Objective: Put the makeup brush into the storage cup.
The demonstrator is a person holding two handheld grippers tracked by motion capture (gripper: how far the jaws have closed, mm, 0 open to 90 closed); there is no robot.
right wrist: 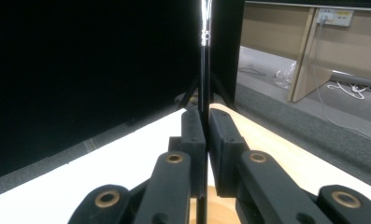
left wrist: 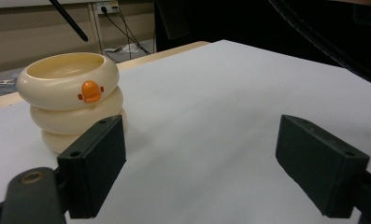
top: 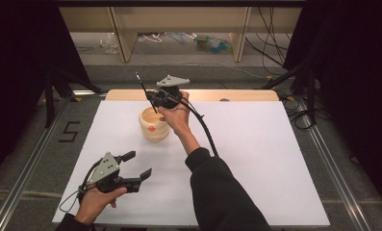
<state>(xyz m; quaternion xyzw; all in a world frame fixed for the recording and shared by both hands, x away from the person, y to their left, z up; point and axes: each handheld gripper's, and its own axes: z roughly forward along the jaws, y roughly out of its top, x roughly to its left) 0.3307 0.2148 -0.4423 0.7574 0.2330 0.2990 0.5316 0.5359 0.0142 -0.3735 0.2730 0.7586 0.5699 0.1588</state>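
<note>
A cream cup [top: 154, 124] shaped like stacked rings, with an orange beak mark, stands on the white table top [top: 256, 159] left of centre. My right gripper [top: 153, 99] hangs just above its far rim, shut on a thin black stick [top: 145, 91] that slants up and to the left. In the right gripper view the stick [right wrist: 203, 70] runs straight up between the closed jaws of the right gripper [right wrist: 205, 128], with the cup's rim [right wrist: 218, 207] below. My left gripper [top: 139, 163] rests open near the front left; in its own view the left gripper [left wrist: 202, 168] has nothing between its jaws, and the cup [left wrist: 71, 100] stands beyond them.
A wooden strip [top: 236, 95] borders the table's far edge. Beyond it are wooden shelf legs [top: 123, 38], cables and clutter on the floor. Dark curtains flank both sides. A "5" mark [top: 69, 131] lies on the floor at left.
</note>
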